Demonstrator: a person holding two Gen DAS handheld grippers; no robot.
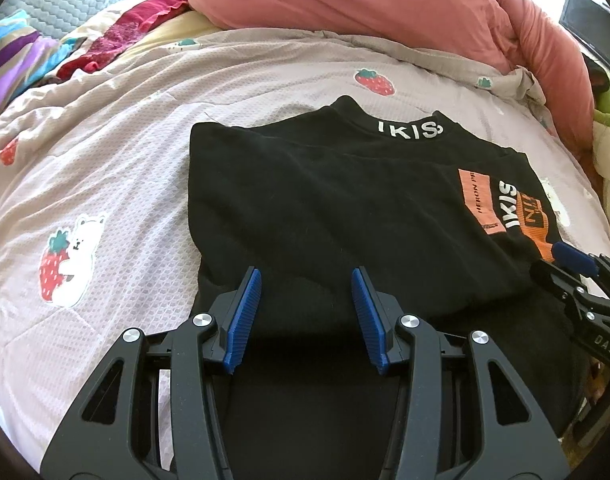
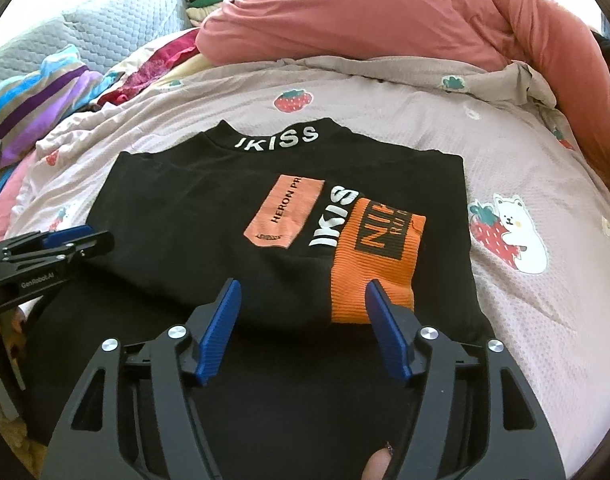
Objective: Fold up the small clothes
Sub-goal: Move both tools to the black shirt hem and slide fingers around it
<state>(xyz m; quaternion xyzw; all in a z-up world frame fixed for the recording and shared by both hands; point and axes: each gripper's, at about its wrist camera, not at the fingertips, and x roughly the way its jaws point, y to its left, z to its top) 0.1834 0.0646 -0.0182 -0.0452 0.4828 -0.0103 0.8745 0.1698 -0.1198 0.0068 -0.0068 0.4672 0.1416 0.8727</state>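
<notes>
A black shirt (image 1: 325,200) with white "IKISS" lettering and orange patches lies flat on the bed, sides folded in, collar at the far end; it also shows in the right wrist view (image 2: 185,208). My left gripper (image 1: 307,276) is open and empty, hovering over the shirt's near left part. My right gripper (image 2: 303,290) is open and empty over the near edge by the orange patch (image 2: 373,264). Each gripper shows at the edge of the other's view: the right one (image 1: 577,264), the left one (image 2: 77,240).
The bed has a pale pink quilt (image 1: 105,152) with strawberry and bear prints. A salmon duvet (image 1: 365,4) is bunched at the far side. Striped and red clothes (image 1: 37,52) are heaped at the far left, by a grey quilted pillow (image 2: 117,24).
</notes>
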